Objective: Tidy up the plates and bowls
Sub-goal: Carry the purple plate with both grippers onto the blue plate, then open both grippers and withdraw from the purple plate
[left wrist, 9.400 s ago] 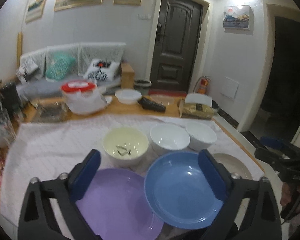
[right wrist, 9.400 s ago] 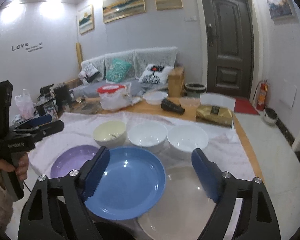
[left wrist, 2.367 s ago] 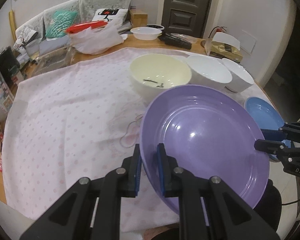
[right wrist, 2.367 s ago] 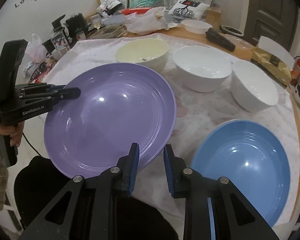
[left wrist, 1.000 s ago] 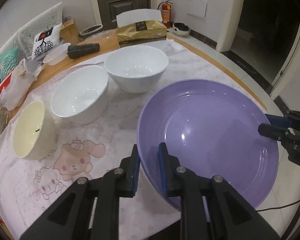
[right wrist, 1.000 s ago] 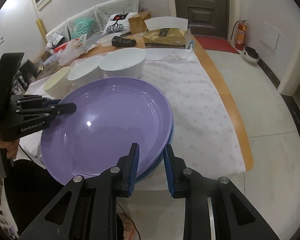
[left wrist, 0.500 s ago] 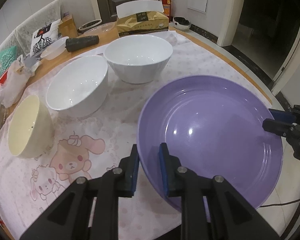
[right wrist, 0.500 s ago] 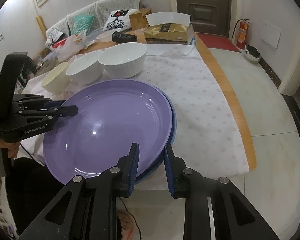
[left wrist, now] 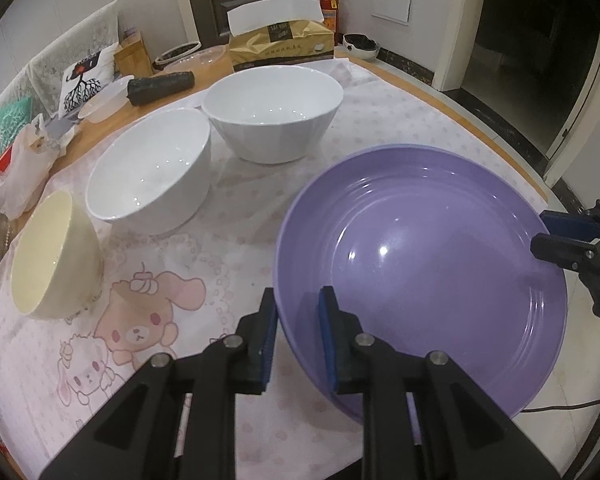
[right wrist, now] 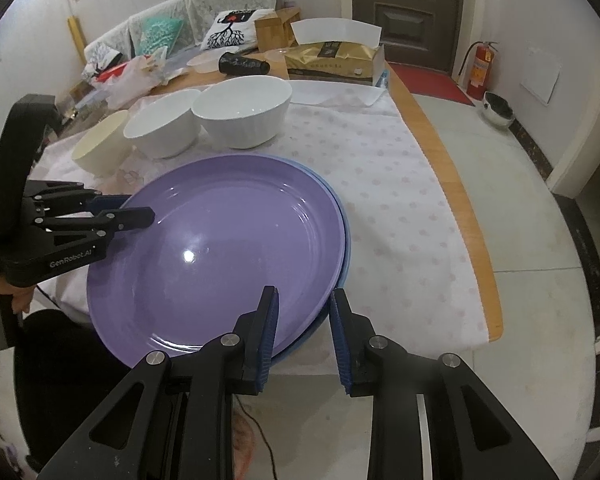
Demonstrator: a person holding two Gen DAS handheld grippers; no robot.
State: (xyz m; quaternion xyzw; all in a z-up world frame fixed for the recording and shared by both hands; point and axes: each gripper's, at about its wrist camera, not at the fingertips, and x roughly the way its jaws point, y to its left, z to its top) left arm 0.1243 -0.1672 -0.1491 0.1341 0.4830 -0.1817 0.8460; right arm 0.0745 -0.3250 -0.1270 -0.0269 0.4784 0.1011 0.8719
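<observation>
The purple plate (left wrist: 420, 260) lies on the blue plate (right wrist: 343, 240), of which only a rim sliver shows, near the table's front right corner. My left gripper (left wrist: 298, 296) is shut on the purple plate's near-left rim. My right gripper (right wrist: 304, 296) straddles the opposite rim. Its jaws are opening with both plates' rims still between them, and the right pad stands just outside the blue rim. Each gripper shows in the other's view: the left gripper (right wrist: 138, 207) and the right gripper (left wrist: 540, 230). Two white bowls (left wrist: 276, 120) (left wrist: 148, 176) and a cream bowl (left wrist: 52, 256) stand in a row behind.
A pink-dotted cloth (right wrist: 380, 168) covers the wooden table, whose edge (right wrist: 472, 232) runs close to the right of the plates. A tissue box (left wrist: 280, 40), a dark roll (left wrist: 160, 86) and plastic tubs sit at the far end. A hand (right wrist: 20, 300) holds the left gripper.
Both grippers closed on the purple plate and carried it right, over the blue plate. In the last second it sank onto the blue plate, and the right jaws widened slightly.
</observation>
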